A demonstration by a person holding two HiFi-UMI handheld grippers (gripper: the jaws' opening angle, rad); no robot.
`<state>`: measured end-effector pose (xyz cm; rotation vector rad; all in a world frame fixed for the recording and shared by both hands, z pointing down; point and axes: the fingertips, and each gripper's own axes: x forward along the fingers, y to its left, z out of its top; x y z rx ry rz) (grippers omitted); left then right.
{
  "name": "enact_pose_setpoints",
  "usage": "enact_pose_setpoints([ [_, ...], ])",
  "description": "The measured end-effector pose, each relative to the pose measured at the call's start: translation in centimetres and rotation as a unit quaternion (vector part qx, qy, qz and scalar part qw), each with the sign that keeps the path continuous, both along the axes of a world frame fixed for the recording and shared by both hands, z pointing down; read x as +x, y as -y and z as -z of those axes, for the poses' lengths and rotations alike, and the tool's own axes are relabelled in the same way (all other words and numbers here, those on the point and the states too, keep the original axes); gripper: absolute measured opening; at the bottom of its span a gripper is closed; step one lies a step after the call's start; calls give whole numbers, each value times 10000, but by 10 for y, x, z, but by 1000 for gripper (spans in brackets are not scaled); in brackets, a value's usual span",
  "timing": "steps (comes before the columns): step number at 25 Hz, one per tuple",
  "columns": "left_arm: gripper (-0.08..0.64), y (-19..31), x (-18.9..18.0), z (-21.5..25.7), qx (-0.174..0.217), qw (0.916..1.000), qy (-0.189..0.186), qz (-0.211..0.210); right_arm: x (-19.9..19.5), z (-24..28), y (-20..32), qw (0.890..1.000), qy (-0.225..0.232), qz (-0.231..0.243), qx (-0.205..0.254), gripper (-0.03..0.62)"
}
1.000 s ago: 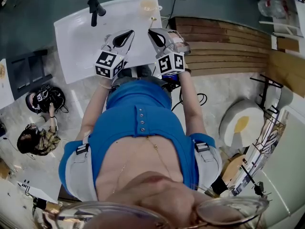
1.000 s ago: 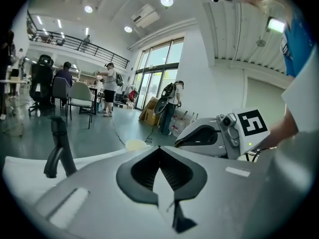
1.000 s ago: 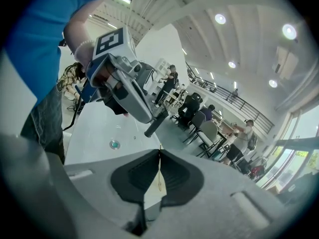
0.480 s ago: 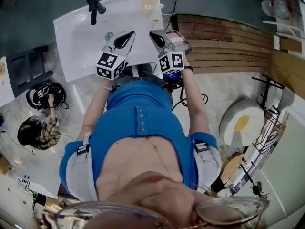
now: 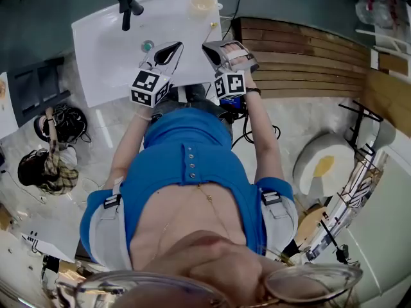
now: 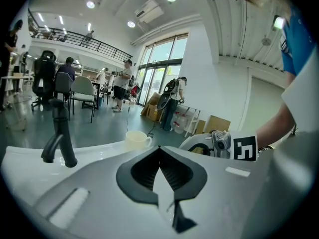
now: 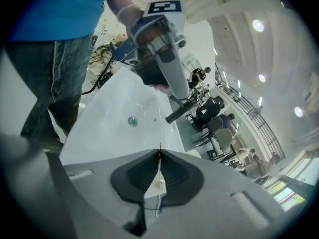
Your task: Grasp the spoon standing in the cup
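A cream cup (image 5: 203, 2) stands at the far edge of the white basin (image 5: 103, 63); it also shows in the left gripper view as the cup (image 6: 137, 139). I see no spoon in it in any view. My left gripper (image 5: 178, 43) hovers over the basin's near part, its jaws shut with nothing between them. Just to its right my right gripper (image 5: 205, 43) is also shut and empty. From the right gripper (image 7: 159, 152) I look across the basin past the green drain (image 7: 132, 121).
A black faucet (image 5: 126, 6) rises at the basin's far left. A small gold-coloured object (image 5: 213, 25) lies near the cup. A slatted wooden bench (image 5: 302, 63) lies right of the basin. People and chairs fill the hall behind.
My right gripper has sunk a little and rolled at the wrist. The left gripper has barely moved. Both stay shut.
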<state>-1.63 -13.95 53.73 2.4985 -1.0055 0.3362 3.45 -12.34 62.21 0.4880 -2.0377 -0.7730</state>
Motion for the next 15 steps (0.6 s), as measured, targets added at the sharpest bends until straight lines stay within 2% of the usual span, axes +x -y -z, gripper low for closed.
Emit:
enact_pose_setpoints([
  [5,2,-1,2,-4,-45,10000,-19,3,2,-6,-6,9995,-289,153,-5,9],
  [15,2,-4,5,-16,-148,9999,-21,64,6,-31,-14,9981,-397,464,-73,14],
])
